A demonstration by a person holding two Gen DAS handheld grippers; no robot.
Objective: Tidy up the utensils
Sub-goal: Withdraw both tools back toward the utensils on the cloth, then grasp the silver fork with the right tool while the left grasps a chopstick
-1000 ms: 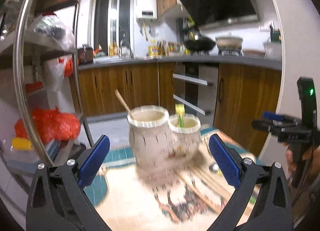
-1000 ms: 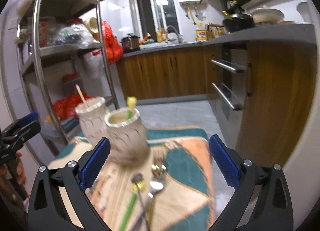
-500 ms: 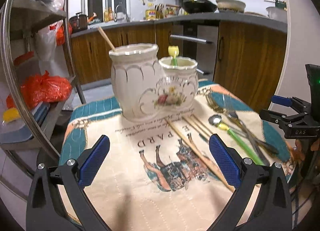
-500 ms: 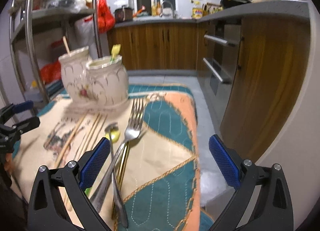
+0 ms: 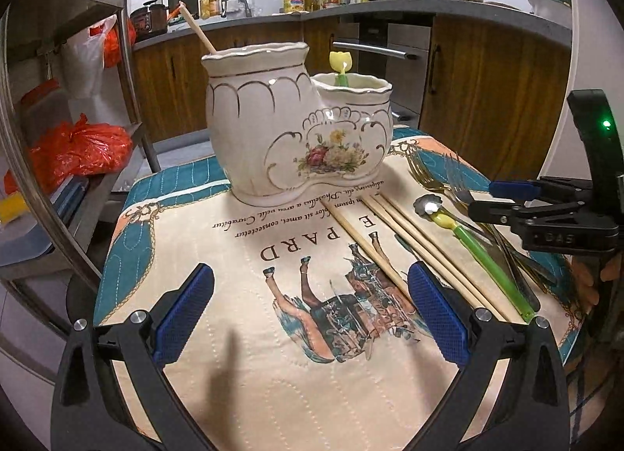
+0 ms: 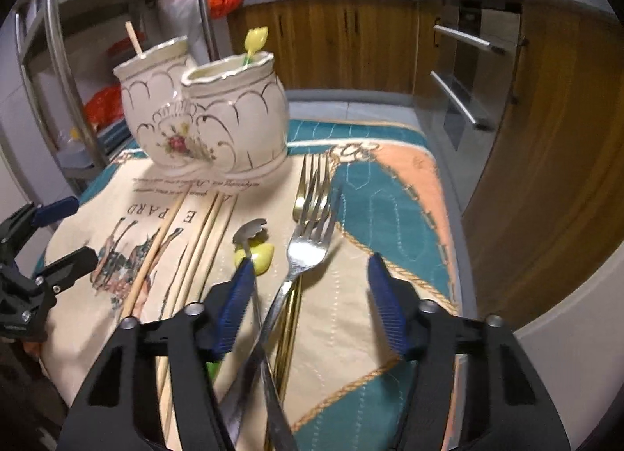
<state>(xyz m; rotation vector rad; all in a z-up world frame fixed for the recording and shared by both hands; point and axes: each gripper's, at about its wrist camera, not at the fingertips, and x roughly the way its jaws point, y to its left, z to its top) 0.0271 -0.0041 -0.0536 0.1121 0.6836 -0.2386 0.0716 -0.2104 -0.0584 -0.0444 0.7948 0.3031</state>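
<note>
A white double ceramic holder (image 5: pixel 296 127) (image 6: pixel 202 115) stands at the back of the cloth-covered table, with one chopstick (image 5: pixel 197 27) in its tall cup and a yellow-topped utensil (image 5: pixel 340 64) in the low cup. Several chopsticks (image 5: pixel 394 240) (image 6: pixel 183 248), a green-handled spoon (image 5: pixel 468 240) (image 6: pixel 253 248), a silver fork (image 6: pixel 308 248) and a gold fork (image 6: pixel 308 189) lie on the cloth. My left gripper (image 5: pixel 312 314) is open above the cloth's middle. My right gripper (image 6: pixel 312 295) is open, low over the fork handles; it also shows in the left wrist view (image 5: pixel 507 201).
A metal shelf rack (image 5: pixel 128 61) with bags stands left of the table. Wooden cabinets and an oven (image 6: pixel 468 72) lie behind and to the right. The table edge (image 6: pixel 456 217) drops off on the right.
Both grippers have come down and forward toward the table. My right gripper's jaws have narrowed and now straddle the fork handles.
</note>
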